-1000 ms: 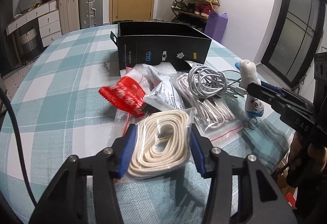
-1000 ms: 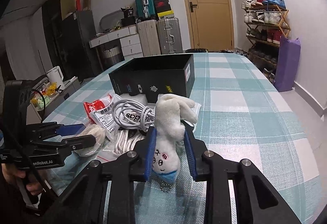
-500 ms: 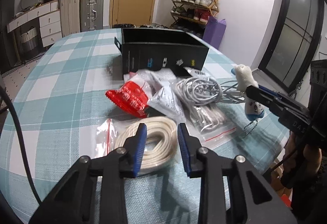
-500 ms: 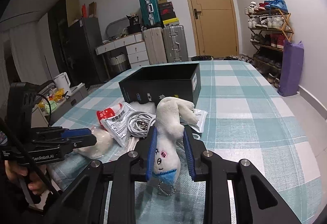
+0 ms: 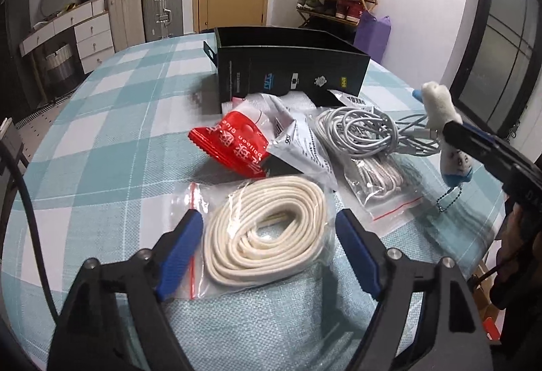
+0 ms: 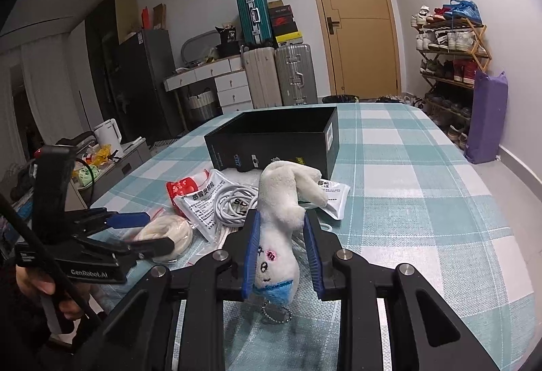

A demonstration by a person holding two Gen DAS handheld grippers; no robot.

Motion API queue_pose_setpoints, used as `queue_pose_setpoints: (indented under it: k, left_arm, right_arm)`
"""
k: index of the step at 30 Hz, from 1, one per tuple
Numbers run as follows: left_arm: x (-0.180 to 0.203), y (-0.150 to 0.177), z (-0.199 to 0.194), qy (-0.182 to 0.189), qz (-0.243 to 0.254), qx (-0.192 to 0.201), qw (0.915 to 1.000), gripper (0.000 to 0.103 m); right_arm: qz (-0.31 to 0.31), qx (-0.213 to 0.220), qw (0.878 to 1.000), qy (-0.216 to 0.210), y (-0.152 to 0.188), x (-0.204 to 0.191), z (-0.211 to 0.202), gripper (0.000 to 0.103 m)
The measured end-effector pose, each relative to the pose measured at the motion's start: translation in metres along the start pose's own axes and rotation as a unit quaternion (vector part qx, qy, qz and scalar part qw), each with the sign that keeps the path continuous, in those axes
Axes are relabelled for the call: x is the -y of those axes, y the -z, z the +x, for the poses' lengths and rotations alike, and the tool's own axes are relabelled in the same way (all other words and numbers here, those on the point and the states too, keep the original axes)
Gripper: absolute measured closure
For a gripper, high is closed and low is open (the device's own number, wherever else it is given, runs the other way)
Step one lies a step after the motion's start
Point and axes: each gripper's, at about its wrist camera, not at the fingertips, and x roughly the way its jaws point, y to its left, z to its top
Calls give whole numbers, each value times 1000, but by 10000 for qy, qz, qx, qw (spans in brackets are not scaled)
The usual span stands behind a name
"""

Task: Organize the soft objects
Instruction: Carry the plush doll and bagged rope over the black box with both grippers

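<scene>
A bagged coil of cream rope (image 5: 267, 228) lies on the checked tablecloth between the wide-open fingers of my left gripper (image 5: 269, 235); it also shows in the right wrist view (image 6: 169, 228). My right gripper (image 6: 283, 244) is shut on a white plush toy (image 6: 281, 218) with a blue base and ball chain, held above the table; the toy also shows in the left wrist view (image 5: 443, 134). An open black box (image 6: 277, 137) stands behind the pile.
A red packet (image 5: 233, 144), white printed pouches (image 5: 301, 144), a grey cable coil (image 5: 359, 130) and a second bagged rope (image 5: 379, 181) lie before the box (image 5: 291, 73). The table's edge (image 5: 487, 228) runs near right. Suitcases and a shoe rack stand behind.
My left gripper, narrowed half a second ago, has opened wide around the rope bag. My right gripper has lifted the plush toy slightly and keeps its hold.
</scene>
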Motion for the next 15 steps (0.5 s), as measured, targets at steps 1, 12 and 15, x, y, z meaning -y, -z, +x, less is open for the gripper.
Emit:
queue_pose_setpoints:
  k: [1, 12, 15]
  left_arm:
    - [1, 0, 1, -25, 22, -10, 10000, 20]
    - [3, 1, -4, -16, 179, 181, 9997, 59]
    - [3, 0, -7, -6, 141, 228, 9996, 60]
  right_arm:
    - [-4, 29, 10000, -12, 0, 0, -1, 77]
    - [150, 192, 9996, -140, -1, 4, -6, 77]
    - [115, 280, 9995, -18, -2, 4, -9, 78]
